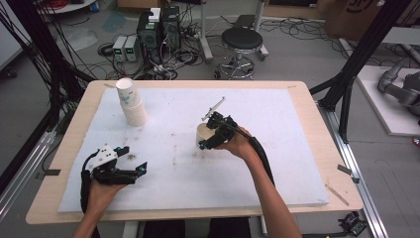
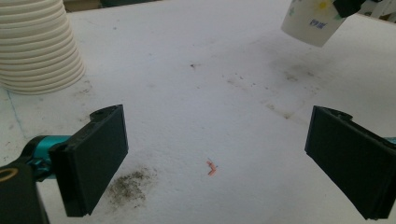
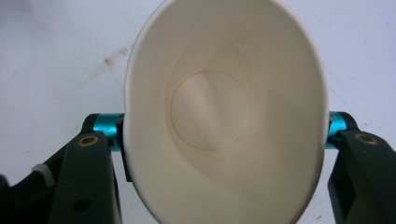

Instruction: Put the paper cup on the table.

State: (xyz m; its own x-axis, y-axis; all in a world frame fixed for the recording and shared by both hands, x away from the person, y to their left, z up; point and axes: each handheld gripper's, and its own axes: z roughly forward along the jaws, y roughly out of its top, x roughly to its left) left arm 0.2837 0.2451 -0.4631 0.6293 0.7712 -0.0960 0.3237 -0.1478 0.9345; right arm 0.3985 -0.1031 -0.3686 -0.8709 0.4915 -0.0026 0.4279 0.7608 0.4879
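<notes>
The right tongs [image 1: 209, 135] are squeezing 1 light, crushable white paper cup [image 3: 224, 121] by its sidewalls, ovalling it; the left tongs [image 2: 219, 158] are gaping empty

High view sits above the near edge, facing 12 o'clock down over the tabletop [image 1: 297, 163]. Left gripper view looks low across it; right gripper view sits tight on the paper cup [image 3: 224, 121]. Left and high views share the cup stack [image 2: 37, 46] at 10 o'clock.

Only the cup stack [image 1: 131, 105] at the counter's [image 1: 297, 91] far left blocks passage, while the white mat [image 1: 277, 163] lies open on all other sides.
</notes>
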